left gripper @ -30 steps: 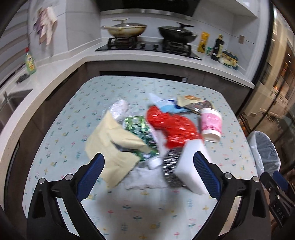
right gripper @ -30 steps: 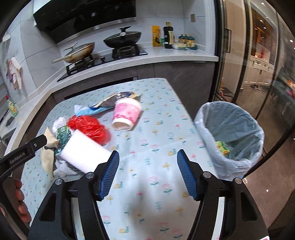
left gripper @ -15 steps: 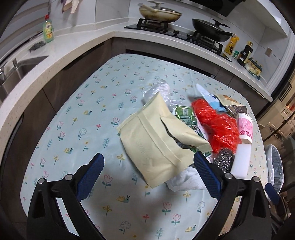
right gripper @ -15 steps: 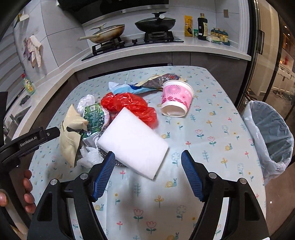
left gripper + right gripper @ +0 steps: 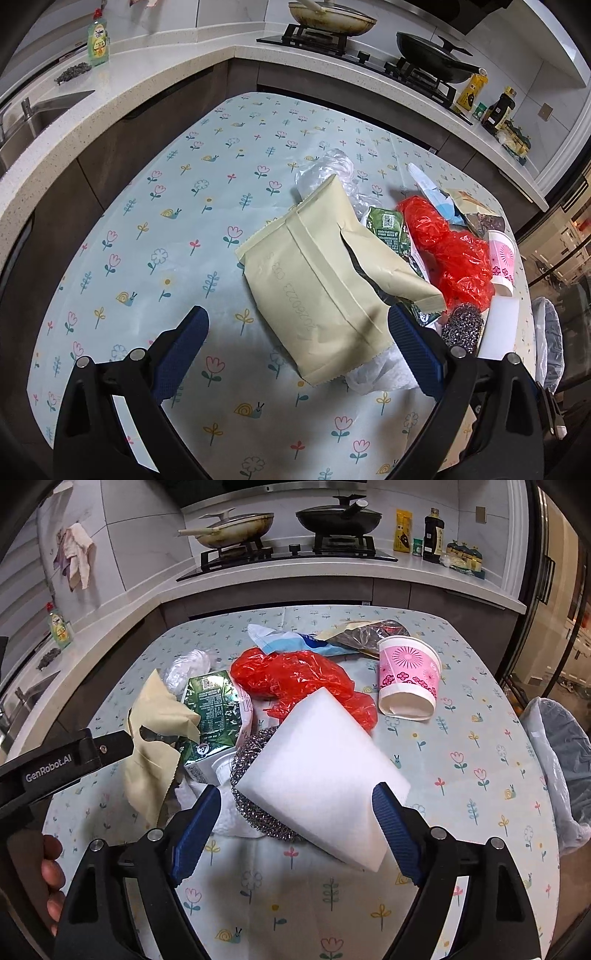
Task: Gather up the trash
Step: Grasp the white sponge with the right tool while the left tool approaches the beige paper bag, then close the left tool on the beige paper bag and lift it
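Observation:
A pile of trash lies on the flowered table (image 5: 155, 229). A beige paper pouch (image 5: 325, 280) is nearest my left gripper (image 5: 299, 350), which is open and empty just in front of it. My right gripper (image 5: 295, 830) is open around the near end of a white sponge block (image 5: 321, 786) that leans on a steel scourer (image 5: 251, 768). Behind lie a red plastic bag (image 5: 295, 675), a green packet (image 5: 214, 705), a pink paper cup (image 5: 408, 675) on its side, a blue-white wrapper (image 5: 284, 640) and clear plastic (image 5: 325, 170).
A bin lined with a white bag (image 5: 561, 760) stands off the table's right edge. The kitchen counter (image 5: 110, 85) with stove and pans (image 5: 288, 520) runs behind and to the left. The left gripper's body (image 5: 62, 764) shows at the left of the right wrist view.
Both grippers have moved in towards the pile. The right one swung left from the bin to the white sponge. The left one shifted left and closer to the beige pouch.

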Tool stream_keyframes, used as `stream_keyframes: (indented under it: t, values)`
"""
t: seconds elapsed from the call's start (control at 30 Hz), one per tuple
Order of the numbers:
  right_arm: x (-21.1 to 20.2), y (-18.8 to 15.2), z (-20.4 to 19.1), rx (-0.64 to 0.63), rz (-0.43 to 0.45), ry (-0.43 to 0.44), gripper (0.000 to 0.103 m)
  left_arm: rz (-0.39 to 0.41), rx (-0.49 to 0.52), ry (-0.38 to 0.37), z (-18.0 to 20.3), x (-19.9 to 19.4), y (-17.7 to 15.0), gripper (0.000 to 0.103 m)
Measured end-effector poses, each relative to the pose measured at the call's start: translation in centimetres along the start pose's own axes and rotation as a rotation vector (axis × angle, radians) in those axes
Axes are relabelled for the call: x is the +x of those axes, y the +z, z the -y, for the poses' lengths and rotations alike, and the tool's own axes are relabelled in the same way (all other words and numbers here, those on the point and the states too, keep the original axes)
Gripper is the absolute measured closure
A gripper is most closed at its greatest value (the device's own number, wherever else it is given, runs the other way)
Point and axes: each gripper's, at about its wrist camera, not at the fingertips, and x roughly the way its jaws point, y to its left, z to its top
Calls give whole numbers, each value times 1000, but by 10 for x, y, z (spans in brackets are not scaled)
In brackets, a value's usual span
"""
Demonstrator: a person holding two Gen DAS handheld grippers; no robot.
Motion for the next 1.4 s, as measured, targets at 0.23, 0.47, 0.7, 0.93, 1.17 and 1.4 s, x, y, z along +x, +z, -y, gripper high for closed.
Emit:
stream_keyframes:
  t: [0.23, 0.47, 0.7, 0.93, 1.17, 1.4]
  values:
    - [-4, 7, 26, 76, 13, 26, 42, -25, -10, -36, 9, 11, 4, 9]
    - [-20, 13, 49, 127, 50, 35, 57, -48, -5, -21, 18, 30, 9, 7]
    - [-33, 15, 66, 149, 75, 37, 67, -70, -39, -46, 5, 36, 8, 33]
    - [-45, 13, 86, 190, 97, 55, 70, -58, 5, -85, 14, 22, 8, 95]
    - [-65, 9, 105, 217, 139, 58, 70, -27, 25, -93, 26, 2, 2, 103]
    - [-87, 6, 128, 270, 190, 67, 70, 51, 69, -120, 50, -41, 6, 103]
